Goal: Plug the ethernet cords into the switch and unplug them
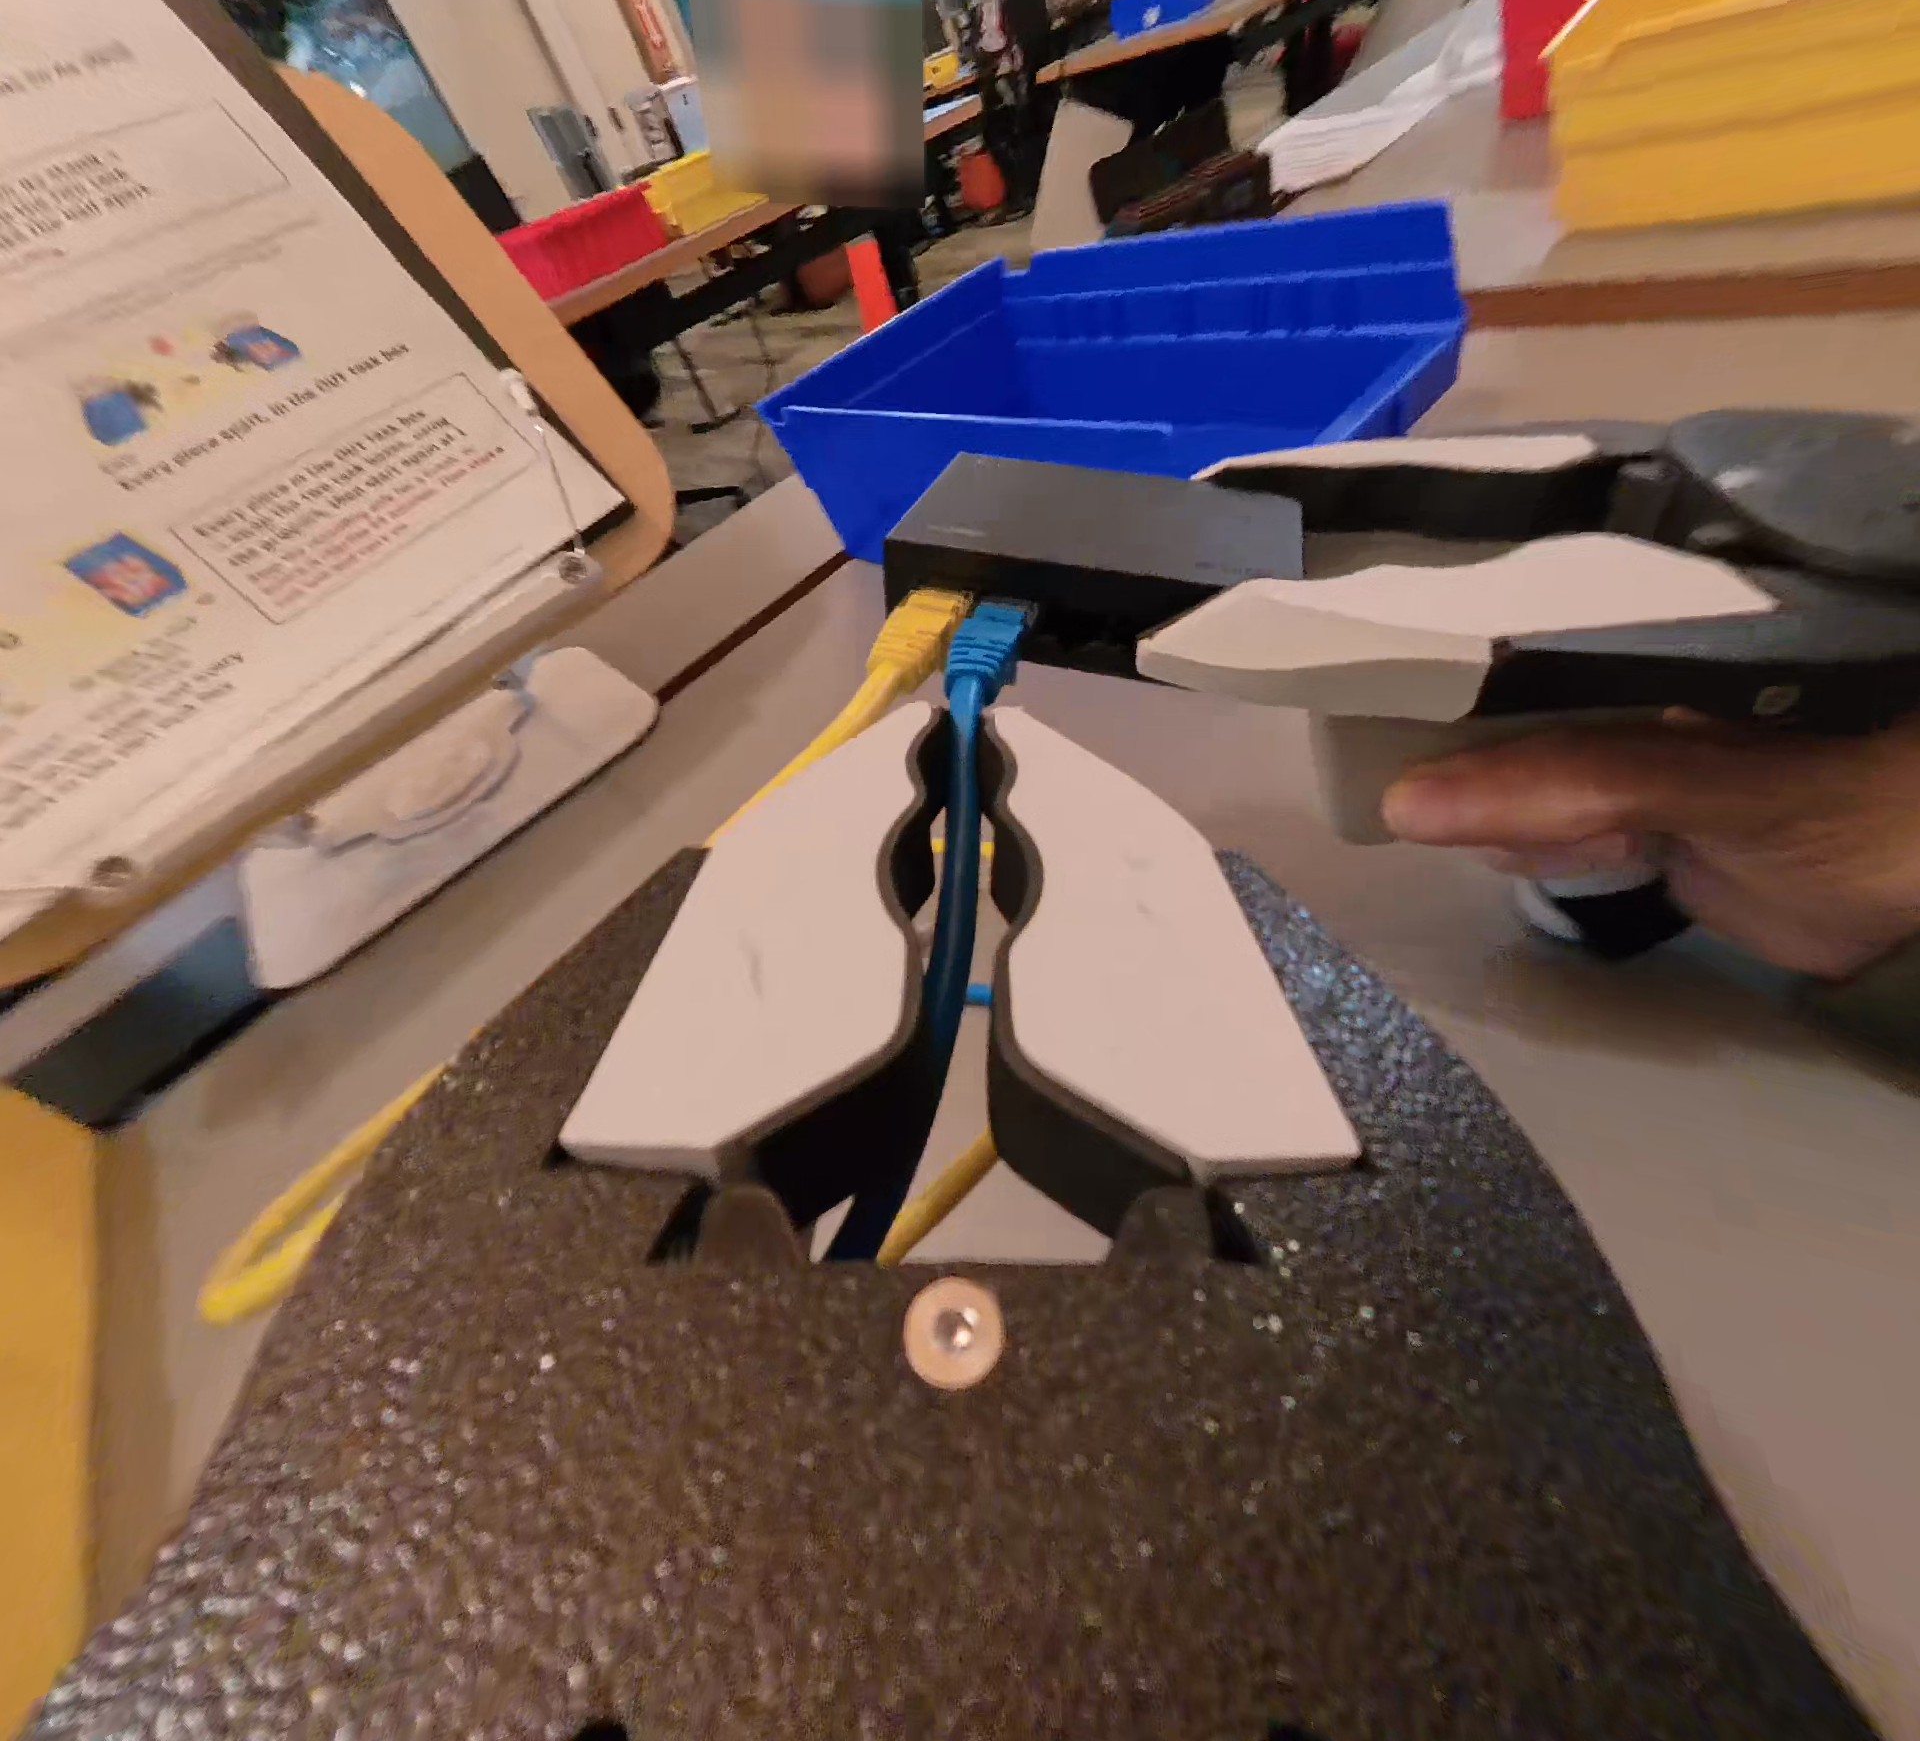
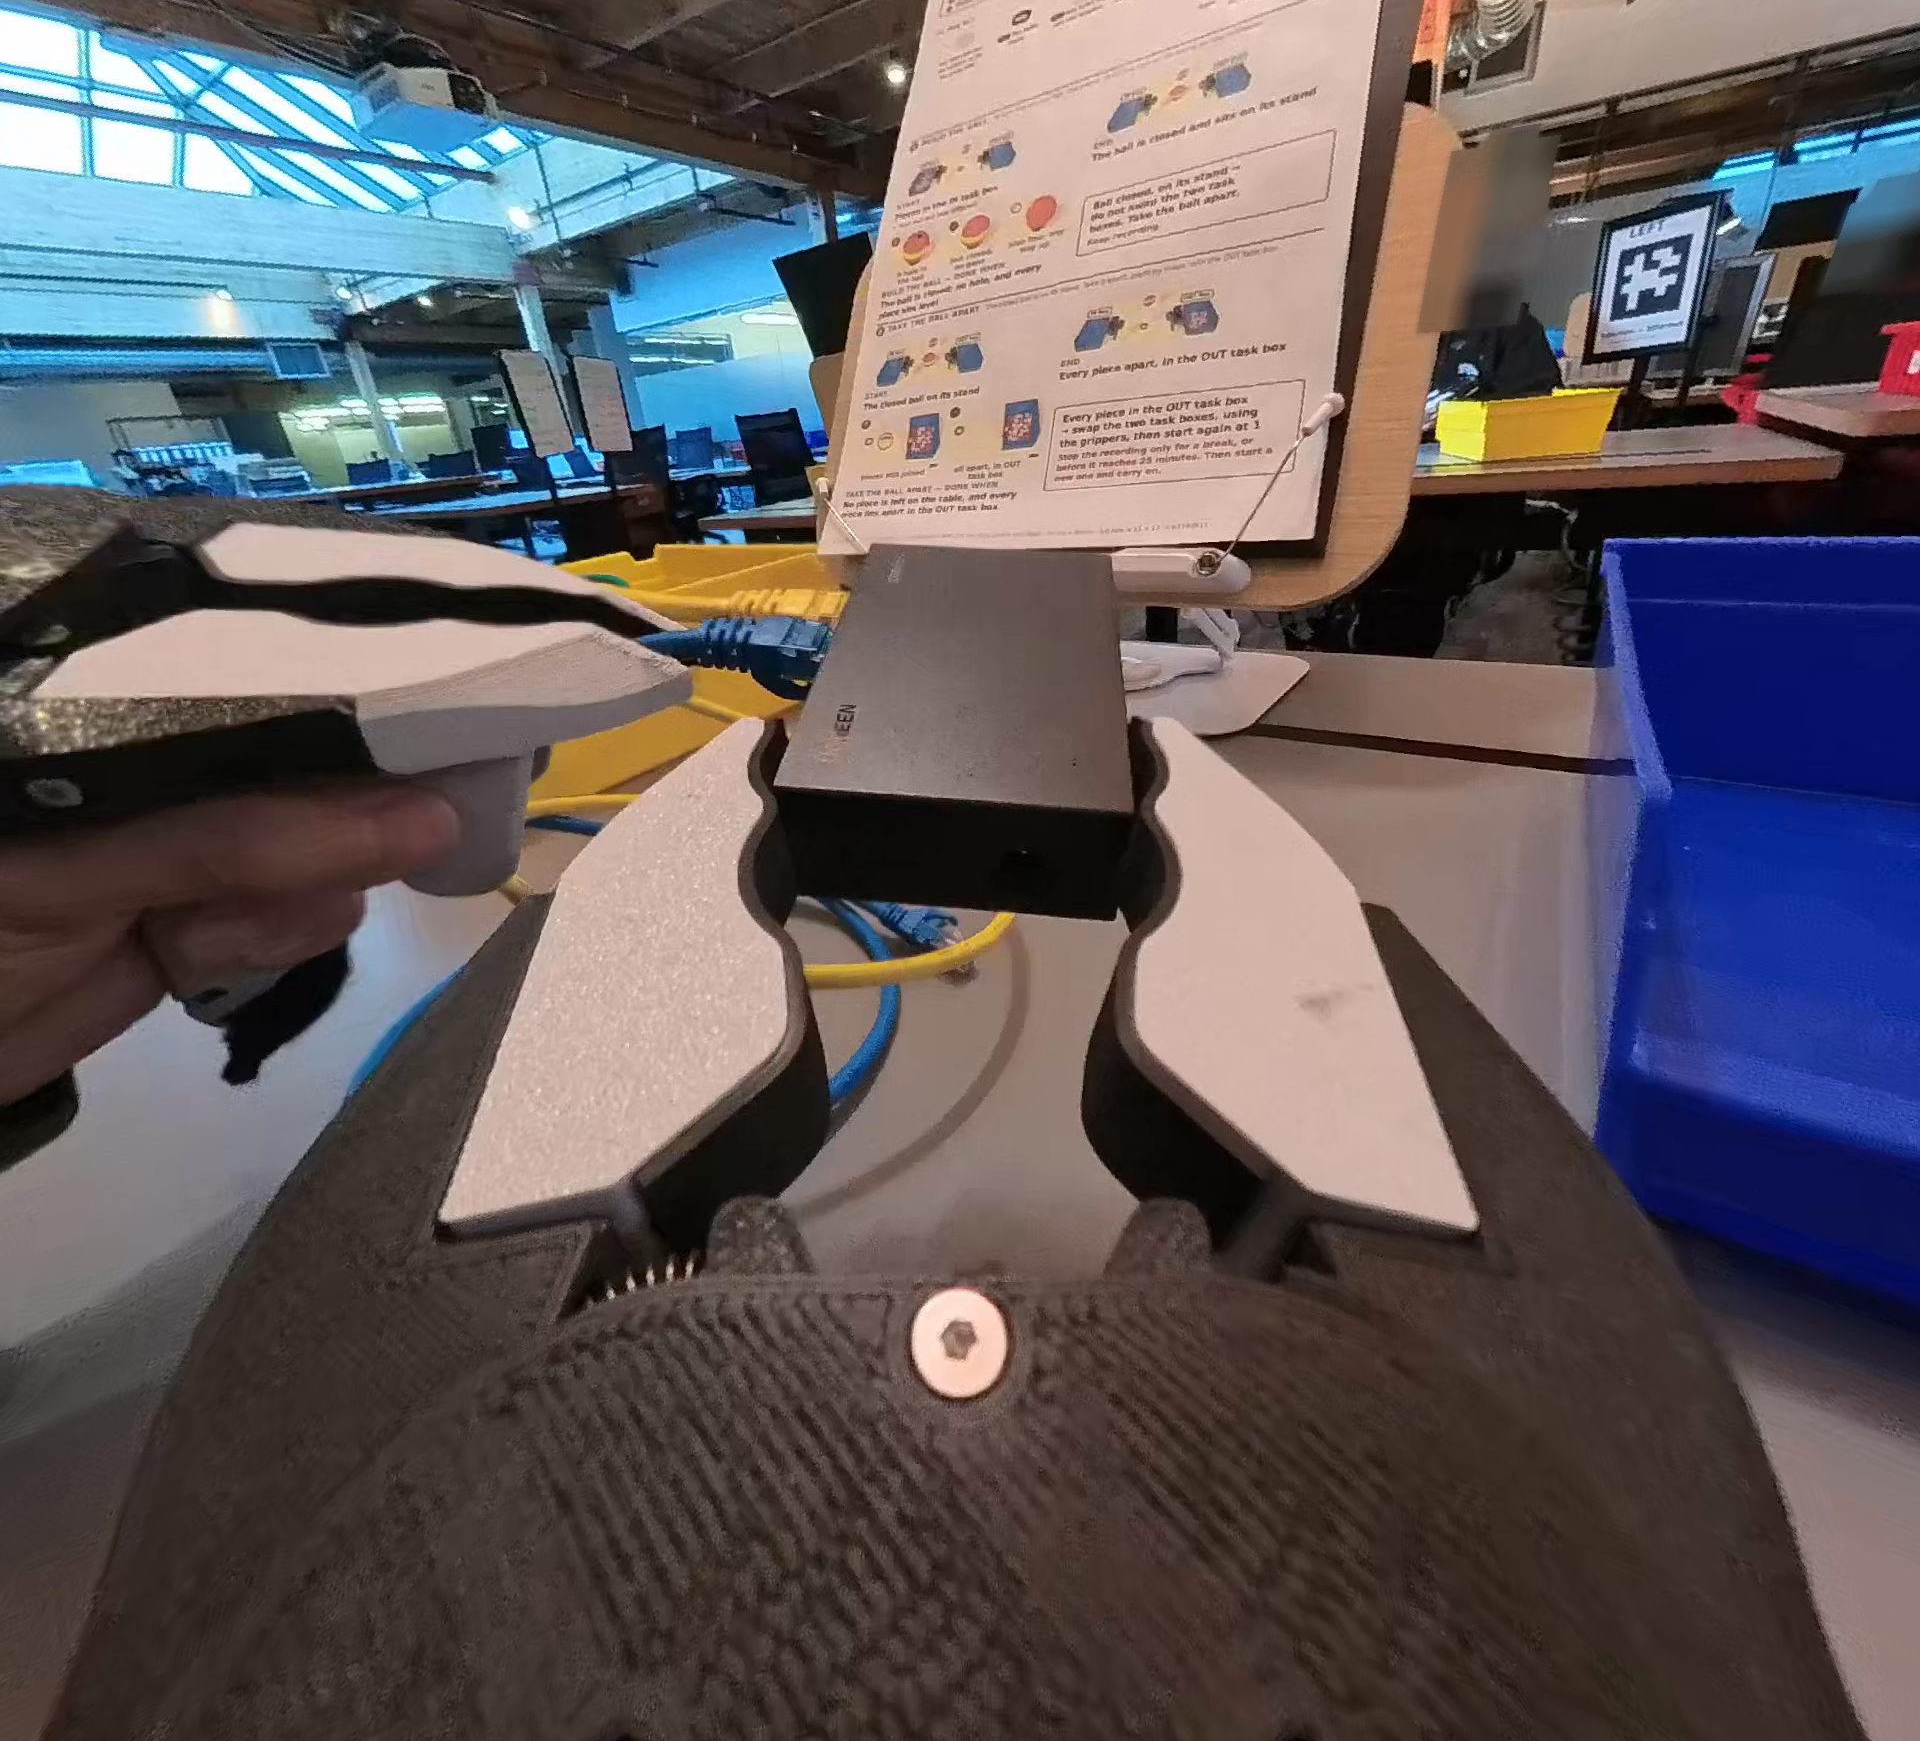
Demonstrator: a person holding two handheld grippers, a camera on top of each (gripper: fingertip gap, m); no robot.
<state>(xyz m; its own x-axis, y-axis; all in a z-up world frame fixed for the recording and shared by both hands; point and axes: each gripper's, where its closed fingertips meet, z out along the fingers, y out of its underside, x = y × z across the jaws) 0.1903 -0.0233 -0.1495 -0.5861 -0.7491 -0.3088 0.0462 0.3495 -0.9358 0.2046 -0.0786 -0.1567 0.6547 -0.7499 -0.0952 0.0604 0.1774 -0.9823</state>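
- Hiding behind the left gripper (image 1: 964,723) is much of the thin blue ethernet cord (image 1: 961,870), which runs down the narrow gap between its white, wavy-edged fingers (image 1: 790,943); they sit nearly together around it, though whether they actually pinch it is hard to tell.
- The flat black box-shaped switch (image 2: 961,704) is held clear of the grey table (image 2: 1434,818), clamped at its near end between the right gripper's (image 2: 951,803) half-spread fingers.
- Blue and yellow plugs (image 1: 914,626) sit side by side in the switch's ports; the yellow cord (image 1: 312,1203) loops off to the left, partly covered.
- A glossy blue plastic bin (image 1: 1143,361) stands just behind the switch; a paper sheet on a wooden stand (image 2: 1122,216) leans nearby.
- The gripper bodies look rough, grainy black; the background is blurred.
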